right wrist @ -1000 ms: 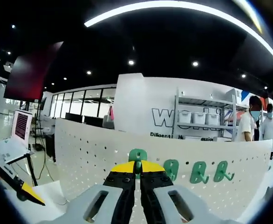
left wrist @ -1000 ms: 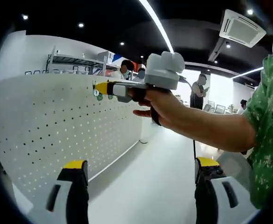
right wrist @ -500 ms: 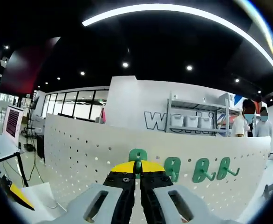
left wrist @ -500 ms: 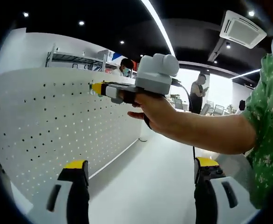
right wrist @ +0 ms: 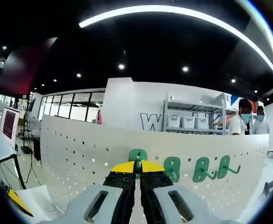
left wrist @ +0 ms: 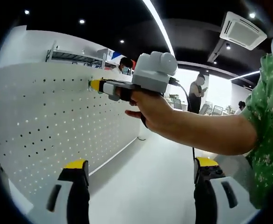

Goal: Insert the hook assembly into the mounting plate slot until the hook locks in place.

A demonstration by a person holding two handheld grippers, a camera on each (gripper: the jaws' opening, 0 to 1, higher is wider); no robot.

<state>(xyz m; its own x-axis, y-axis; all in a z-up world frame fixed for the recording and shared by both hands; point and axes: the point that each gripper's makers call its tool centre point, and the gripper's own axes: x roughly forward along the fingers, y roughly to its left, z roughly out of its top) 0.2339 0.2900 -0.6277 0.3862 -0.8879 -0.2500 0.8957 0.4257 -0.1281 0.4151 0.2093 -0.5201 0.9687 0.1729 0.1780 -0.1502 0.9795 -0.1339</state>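
A white pegboard mounting plate (left wrist: 48, 126) stands upright on the left of the left gripper view. My right gripper (left wrist: 95, 85), held in a person's hand (left wrist: 150, 109), has its yellow tips pressed against the plate near its top edge. In the right gripper view the same plate (right wrist: 80, 149) runs across the middle. My right gripper (right wrist: 137, 167) is shut on a green hook (right wrist: 137, 155) right at the plate's face. Three more green hooks (right wrist: 201, 169) hang on the plate to the right. My left gripper (left wrist: 140, 164) is open, low over the table, with nothing between its jaws.
The white tabletop (left wrist: 150, 186) stretches along the foot of the plate. Several people (left wrist: 197, 91) stand in the background, near a metal shelf with bins (right wrist: 192, 122). A screen on a stand (right wrist: 8, 130) sits at the far left.
The right gripper has moved a little closer to the pegboard with the green hook held; the plate looks slightly larger in its view. The left gripper has stayed open and still.
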